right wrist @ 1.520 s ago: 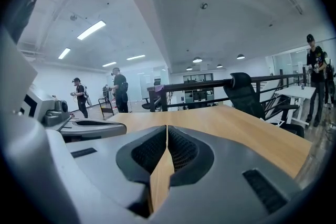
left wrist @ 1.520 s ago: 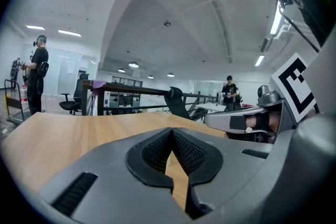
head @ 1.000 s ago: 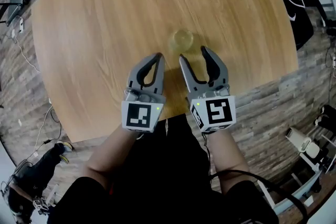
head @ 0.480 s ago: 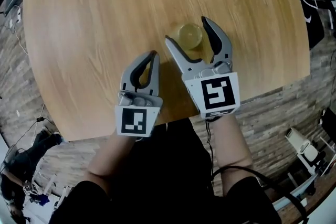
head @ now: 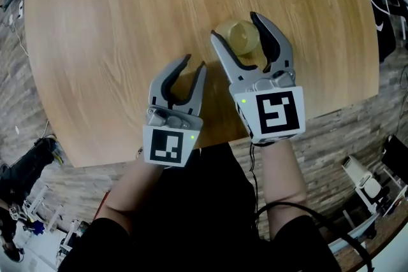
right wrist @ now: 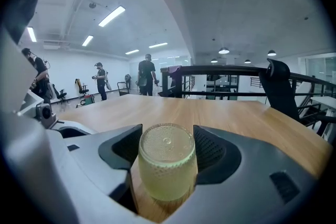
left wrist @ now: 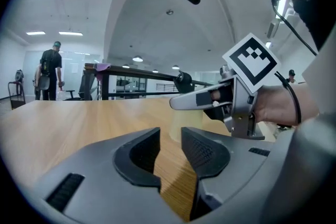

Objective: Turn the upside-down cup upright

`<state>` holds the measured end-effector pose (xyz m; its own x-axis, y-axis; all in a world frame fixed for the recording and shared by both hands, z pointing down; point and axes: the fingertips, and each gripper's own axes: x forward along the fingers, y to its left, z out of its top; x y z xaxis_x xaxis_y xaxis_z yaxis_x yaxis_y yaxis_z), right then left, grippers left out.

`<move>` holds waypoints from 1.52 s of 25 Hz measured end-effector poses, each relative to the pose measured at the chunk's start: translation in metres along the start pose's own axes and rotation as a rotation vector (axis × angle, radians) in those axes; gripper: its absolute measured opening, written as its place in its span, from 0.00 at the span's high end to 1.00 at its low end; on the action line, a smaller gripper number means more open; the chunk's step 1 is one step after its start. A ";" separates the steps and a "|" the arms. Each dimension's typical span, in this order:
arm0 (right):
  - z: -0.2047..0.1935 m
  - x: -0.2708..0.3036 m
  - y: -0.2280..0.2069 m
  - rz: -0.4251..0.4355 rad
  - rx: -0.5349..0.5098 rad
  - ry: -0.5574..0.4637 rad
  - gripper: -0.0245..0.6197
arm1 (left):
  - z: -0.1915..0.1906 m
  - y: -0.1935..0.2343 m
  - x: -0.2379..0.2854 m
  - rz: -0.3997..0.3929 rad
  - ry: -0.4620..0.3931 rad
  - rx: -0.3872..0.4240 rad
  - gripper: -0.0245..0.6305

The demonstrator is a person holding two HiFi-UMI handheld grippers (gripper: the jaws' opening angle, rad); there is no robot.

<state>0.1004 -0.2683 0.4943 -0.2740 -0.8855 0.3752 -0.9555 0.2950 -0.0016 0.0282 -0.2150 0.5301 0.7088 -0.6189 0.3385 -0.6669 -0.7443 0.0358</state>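
Cup position: the pale yellow, translucent, dimple-textured cup (head: 237, 37) stands upside down on the round light-wood tabletop (head: 115, 22), closed base up, rim on the wood, long axis vertical.

Key relation: the cup sits directly between the jaws of my right hand-held gripper (head: 237, 27), close to their tips. In the right gripper view the cup (right wrist: 168, 168) fills the gap, with one ribbed pad just beside each flank. The jaws are spread around it. I cannot confirm that either pad presses on it, so I log this one as not yet clamped.

Left hand-held gripper (head: 194, 63): jaws slightly apart, with only bare wood between them. It lies nearer to me and to the left; the cup is ahead of it and to its right. The right one is clearly the nearer.

Judgement: next comes a squeeze across the cup's sides, then a lift and a roll of the wrist to bring the rim up.

Obstructions: none on the wood near the cup. People stand well apart in the background of the right gripper view.
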 end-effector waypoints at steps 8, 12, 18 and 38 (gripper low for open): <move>0.034 -0.035 0.015 0.111 0.032 -0.072 0.48 | 0.009 -0.046 0.031 -0.171 -0.063 0.181 0.35; 0.036 -0.042 0.028 0.161 0.047 -0.059 0.49 | 0.016 -0.048 0.045 -0.175 -0.096 0.198 0.33; 0.033 -0.050 0.032 0.195 0.102 -0.051 0.49 | 0.016 -0.057 0.047 -0.185 -0.096 0.258 0.34; 0.021 -0.047 -0.040 0.009 0.211 -0.112 0.48 | 0.030 -0.064 0.028 -0.261 -0.151 0.295 0.36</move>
<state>0.1490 -0.2462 0.4569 -0.2815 -0.9209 0.2696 -0.9515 0.2317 -0.2023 0.0980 -0.1924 0.5088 0.8854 -0.4138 0.2117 -0.3819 -0.9072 -0.1764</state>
